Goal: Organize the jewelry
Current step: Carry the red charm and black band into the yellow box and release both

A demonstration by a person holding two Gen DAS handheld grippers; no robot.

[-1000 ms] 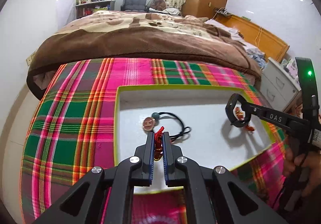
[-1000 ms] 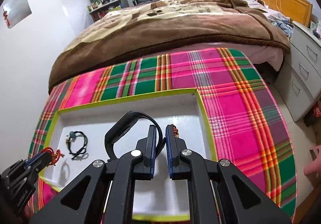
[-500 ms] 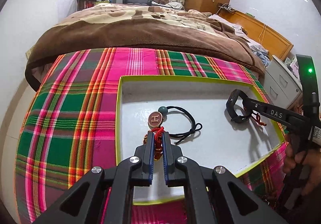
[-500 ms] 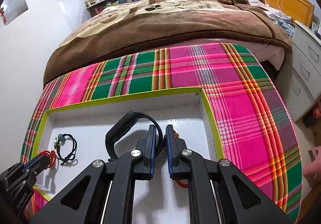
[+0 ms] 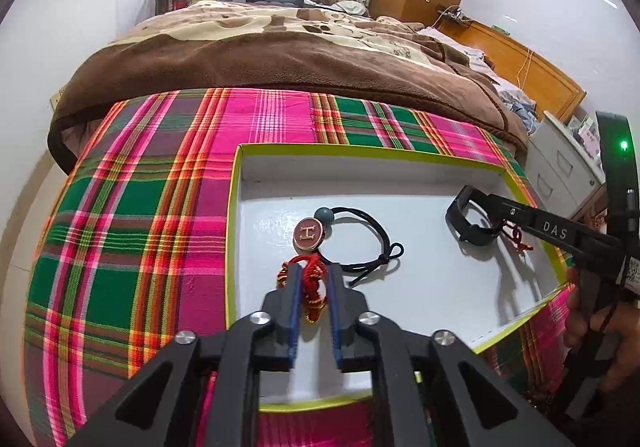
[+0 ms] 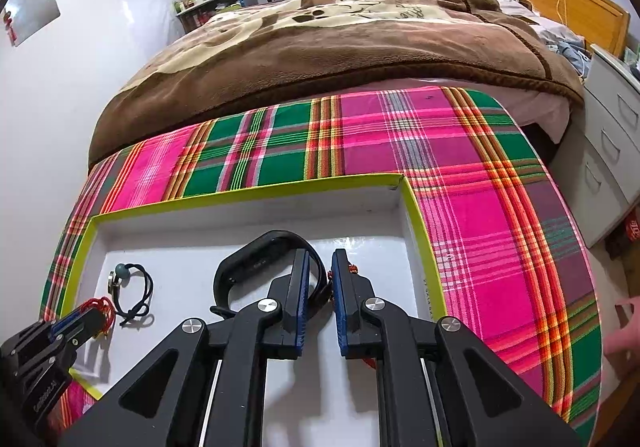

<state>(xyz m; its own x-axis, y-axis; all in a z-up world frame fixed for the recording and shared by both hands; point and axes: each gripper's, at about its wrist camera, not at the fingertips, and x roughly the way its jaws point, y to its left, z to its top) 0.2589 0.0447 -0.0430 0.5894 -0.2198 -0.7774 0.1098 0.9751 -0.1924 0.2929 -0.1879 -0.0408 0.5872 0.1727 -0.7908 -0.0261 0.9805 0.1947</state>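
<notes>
Left gripper [image 5: 314, 279] pinches a red knotted-cord bracelet [image 5: 310, 287]; at its 2 o'clock, right gripper [image 6: 319, 275] clamps a black wristband [image 6: 264, 255] over the white tray [image 5: 420, 287].

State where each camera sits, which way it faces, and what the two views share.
Left wrist: rides the left hand-held gripper, looks forward over the tray toward the bed; shows its fingers around a red cord bracelet, plus the right hand-held gripper.
Right wrist: rides the right hand-held gripper, faces the same way; shows its fingers at a black wristband.
Shared: tray, hair tie, both grippers.
</notes>
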